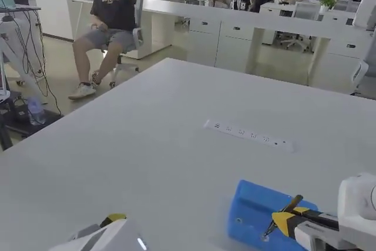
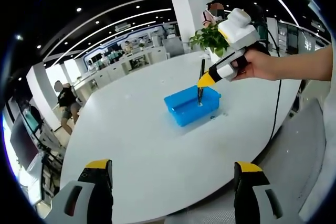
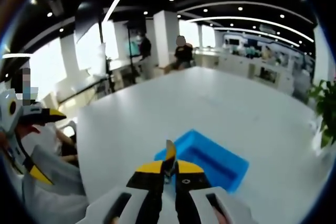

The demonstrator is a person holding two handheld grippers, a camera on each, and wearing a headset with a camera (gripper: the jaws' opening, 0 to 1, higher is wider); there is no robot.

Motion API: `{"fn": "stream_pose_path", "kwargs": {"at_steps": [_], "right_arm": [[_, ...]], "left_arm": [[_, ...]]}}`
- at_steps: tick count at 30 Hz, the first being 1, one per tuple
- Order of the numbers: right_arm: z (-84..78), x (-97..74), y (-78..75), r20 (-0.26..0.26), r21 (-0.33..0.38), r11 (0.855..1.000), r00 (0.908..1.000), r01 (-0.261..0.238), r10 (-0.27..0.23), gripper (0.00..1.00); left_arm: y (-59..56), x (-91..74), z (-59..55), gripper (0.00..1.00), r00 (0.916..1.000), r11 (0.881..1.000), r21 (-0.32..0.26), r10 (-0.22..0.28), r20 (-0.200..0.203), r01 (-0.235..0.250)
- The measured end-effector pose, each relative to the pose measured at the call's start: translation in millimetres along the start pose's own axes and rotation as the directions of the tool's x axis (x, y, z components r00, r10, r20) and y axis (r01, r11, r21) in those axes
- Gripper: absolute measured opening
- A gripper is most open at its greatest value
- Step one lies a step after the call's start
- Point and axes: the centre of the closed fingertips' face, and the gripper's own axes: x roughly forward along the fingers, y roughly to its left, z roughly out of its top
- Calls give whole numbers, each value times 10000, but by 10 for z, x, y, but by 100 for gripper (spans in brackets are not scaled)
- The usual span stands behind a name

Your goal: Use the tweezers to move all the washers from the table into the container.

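Note:
A blue container (image 1: pixel 252 210) rests on the white table (image 1: pixel 147 163) at the near right. My right gripper (image 1: pixel 283 220) is shut on black tweezers (image 1: pixel 281 214), whose tips point down into the container. In the left gripper view a hand holds the right gripper (image 2: pixel 208 80) above the container (image 2: pixel 189 106), with the tweezers (image 2: pixel 201 77) standing upright in it. In the right gripper view the tweezers (image 3: pixel 170 153) stick out from my shut right gripper (image 3: pixel 169 170) over the container (image 3: pixel 215 161). My left gripper (image 2: pixel 173 165) is open and holds nothing. Any washers are too small to make out.
A white power strip (image 1: pixel 248 134) lies mid-table beyond the container. A person sits on a chair (image 1: pixel 108 22) past the table's far left corner. A potted plant (image 2: pixel 210 38) stands behind the right gripper. White desks line the back.

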Motion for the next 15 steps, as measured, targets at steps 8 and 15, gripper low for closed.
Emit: {"fn": "stream_pose_path", "kwargs": {"at_steps": [8, 15], "right_arm": [[115, 76, -140, 249, -214, 9989, 9988, 417, -412, 4], [68, 207, -244, 167, -339, 9976, 9980, 608, -603, 4]], "left_arm": [[-2, 7, -22, 99, 10000, 10000, -37, 12, -59, -12], [2, 12, -22, 99, 10000, 10000, 6, 23, -97, -23]]}}
